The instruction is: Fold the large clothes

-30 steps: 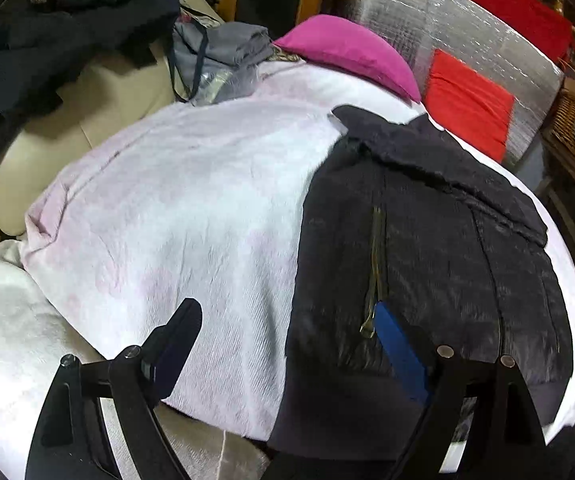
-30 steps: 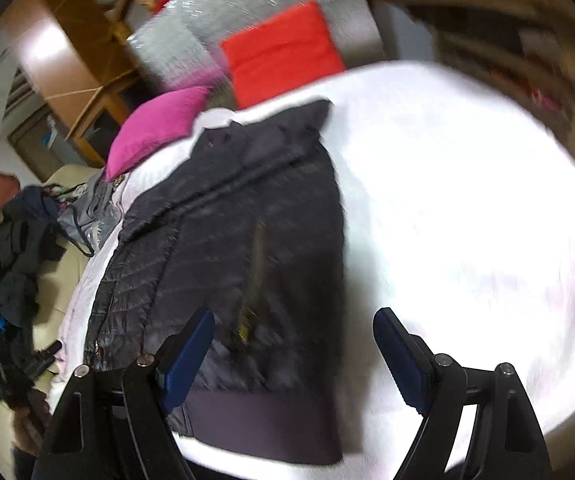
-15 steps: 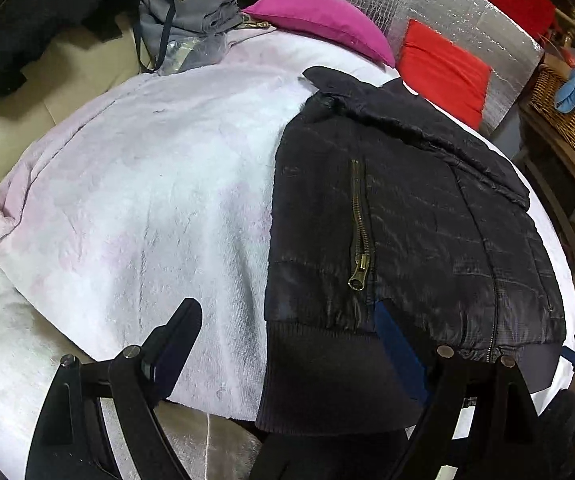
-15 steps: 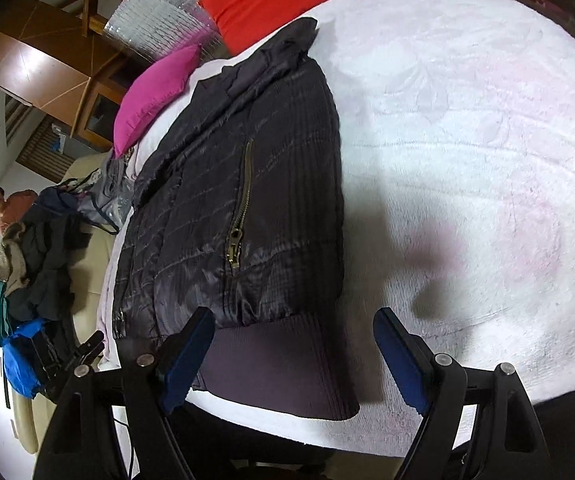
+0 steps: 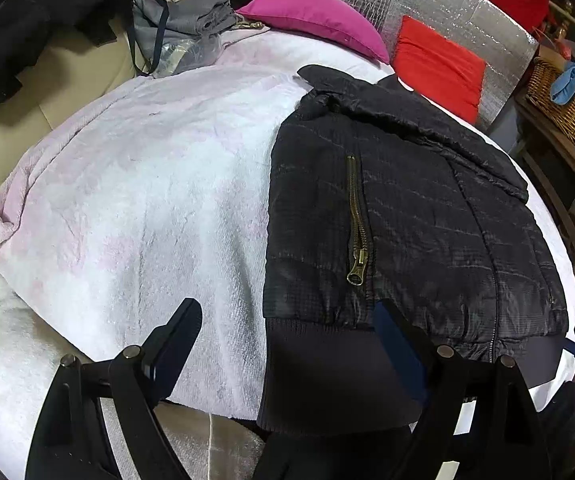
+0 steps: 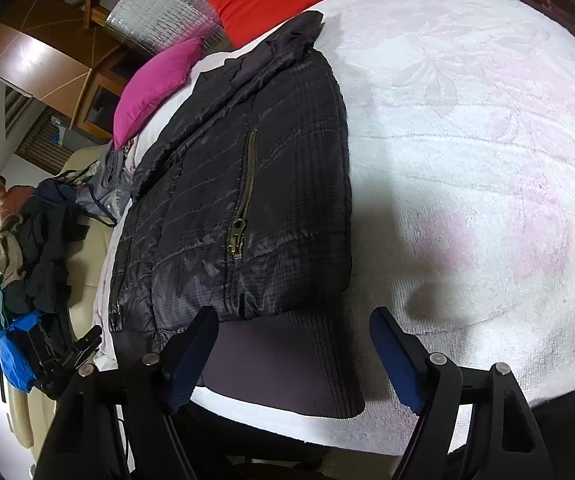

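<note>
A: Where is the jacket (image 5: 407,216) lying?

B: It is lying flat on the pale blanket (image 5: 147,200), folded lengthwise into a narrow shape, collar pointing toward the pink pillow (image 5: 315,16) and the red cushion (image 5: 439,64). Its ribbed hem (image 6: 287,364) is facing the near edge of the blanket, and a brass zip (image 5: 357,232) is running down the front panel.

A: What is the left gripper (image 5: 287,332) doing?

B: It is hovering above the hem's left corner with its jaws standing wide apart. The left finger is showing over bare blanket, the right one over the hem. Nothing is being pinched.

A: And the right gripper (image 6: 293,340)?

B: It is hanging over the hem's right corner. Its jaws are closing, though a wide gap is showing between them, and the hem is lying in that gap without the pads pressing on it. The right finger is sitting over blanket just beside the jacket's edge.

A: Anything else around?

B: A heap of dark clothes (image 6: 39,240) is sitting off to the left, and a wicker basket (image 5: 559,96) is standing at the far right.
</note>
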`<state>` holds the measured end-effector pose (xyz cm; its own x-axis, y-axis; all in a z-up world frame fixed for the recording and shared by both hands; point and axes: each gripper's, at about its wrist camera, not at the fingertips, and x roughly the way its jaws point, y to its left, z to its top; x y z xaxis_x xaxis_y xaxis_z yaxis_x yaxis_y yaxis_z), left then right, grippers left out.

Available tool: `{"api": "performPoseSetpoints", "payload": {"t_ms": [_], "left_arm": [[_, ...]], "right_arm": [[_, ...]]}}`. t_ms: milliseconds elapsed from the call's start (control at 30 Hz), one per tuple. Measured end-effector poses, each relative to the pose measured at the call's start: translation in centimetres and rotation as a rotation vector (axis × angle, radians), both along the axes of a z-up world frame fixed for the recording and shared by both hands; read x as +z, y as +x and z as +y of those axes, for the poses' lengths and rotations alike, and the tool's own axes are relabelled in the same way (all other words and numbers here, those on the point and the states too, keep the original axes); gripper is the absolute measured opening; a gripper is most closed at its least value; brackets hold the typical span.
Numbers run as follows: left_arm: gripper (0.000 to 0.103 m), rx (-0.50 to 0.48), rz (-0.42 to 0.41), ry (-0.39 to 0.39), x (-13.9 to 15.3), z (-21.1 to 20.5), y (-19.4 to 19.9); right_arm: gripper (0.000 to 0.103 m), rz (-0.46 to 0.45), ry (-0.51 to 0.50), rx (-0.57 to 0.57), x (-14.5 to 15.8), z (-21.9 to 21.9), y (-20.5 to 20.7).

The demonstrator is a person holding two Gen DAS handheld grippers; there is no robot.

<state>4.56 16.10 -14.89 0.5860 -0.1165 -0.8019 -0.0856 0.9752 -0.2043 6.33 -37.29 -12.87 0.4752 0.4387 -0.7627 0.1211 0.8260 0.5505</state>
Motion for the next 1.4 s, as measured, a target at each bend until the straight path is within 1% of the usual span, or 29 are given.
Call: {"api": "performPoseSetpoints", "payload": {"t_ms": [100, 167, 233, 400, 433, 467, 567, 700, 833, 967, 1000, 1067, 1100, 1133, 1167, 1200, 1233, 1267, 1300, 1400], "left_arm": [[0.088, -0.009, 0.0, 0.001, 0.0, 0.1, 0.0], [0.088, -0.014, 0.003, -0.002, -0.1, 0.2, 0.0], [0.088, -0.016, 0.008, -0.005, -0.2, 0.1, 0.1], [0.088, -0.028, 0.016, -0.005, -0.6, -0.2, 0.2], [0.088, -0.031, 0.018, -0.003, -0.6, -0.2, 0.2], [0.088, -0.033, 0.018, -0.003, -0.6, -0.3, 0.2], [0.088, -0.036, 0.01, -0.009, -0.4, -0.3, 0.1], [0.088, -0.048, 0.017, -0.007, -0.6, -0.5, 0.2], [0.088, -0.057, 0.019, -0.012, -0.7, -0.8, 0.4], [0.088, -0.055, 0.037, -0.052, -1.2, -0.5, 0.6], [0.086, -0.053, 0.039, -0.058, -1.4, -0.5, 0.6], [0.075, -0.055, 0.051, -0.061, -1.7, -0.4, 0.7], [0.057, -0.053, 0.061, -0.063, -1.9, -0.3, 0.8], [0.037, -0.052, 0.082, -0.071, -2.3, -0.2, 1.0], [0.035, -0.042, 0.113, -0.078, -2.8, 0.0, 1.2], [0.033, -0.033, 0.115, -0.086, -2.9, 0.1, 1.2], [0.03, -0.028, 0.114, -0.092, -2.9, 0.2, 1.2], [0.024, -0.025, 0.108, -0.093, -2.7, 0.3, 1.0], [0.018, -0.027, 0.098, -0.092, -2.4, 0.3, 0.9], [0.015, -0.034, 0.052, -0.118, -0.7, 0.3, 0.1]], "right_arm": [[0.077, -0.001, 0.0, 0.0, 0.1, 0.0, 0.1], [0.073, 0.001, 0.0, 0.001, 0.1, 0.1, 0.1], [0.072, 0.006, 0.002, -0.002, -0.1, 0.0, 0.2], [0.071, 0.024, 0.004, 0.002, -0.7, 0.2, 0.4], [0.069, 0.025, 0.004, 0.008, -0.8, 0.3, 0.4], [0.065, 0.024, 0.007, 0.013, -0.7, 0.5, 0.5], [0.06, 0.01, -0.015, 0.031, -0.2, 1.0, 0.3], [0.06, 0.04, -0.001, 0.015, -1.0, 0.6, 0.4], [0.06, 0.034, 0.003, 0.028, -1.0, 0.8, 0.3], [0.061, 0.038, 0.003, 0.035, -1.1, 1.2, 0.4], [0.061, 0.037, -0.004, 0.041, -1.1, 1.4, 0.5], [0.055, 0.045, -0.022, 0.042, -1.2, 1.5, 0.5], [0.04, 0.055, -0.031, 0.039, -1.2, 1.5, 0.6], [0.035, 0.064, -0.04, 0.036, -1.3, 1.4, 0.7], [0.031, 0.067, -0.038, 0.039, -1.4, 1.4, 0.7], [0.027, 0.071, -0.052, 0.045, -1.4, 1.4, 0.7], [0.015, 0.072, -0.069, 0.052, -1.3, 1.4, 0.7], [0.011, 0.071, -0.073, 0.057, -1.1, 1.3, 0.7], [0.009, 0.064, -0.072, 0.057, -0.7, 1.2, 0.6], [0.008, 0.011, -0.072, 0.055, 1.6, 1.0, 0.2]]}}
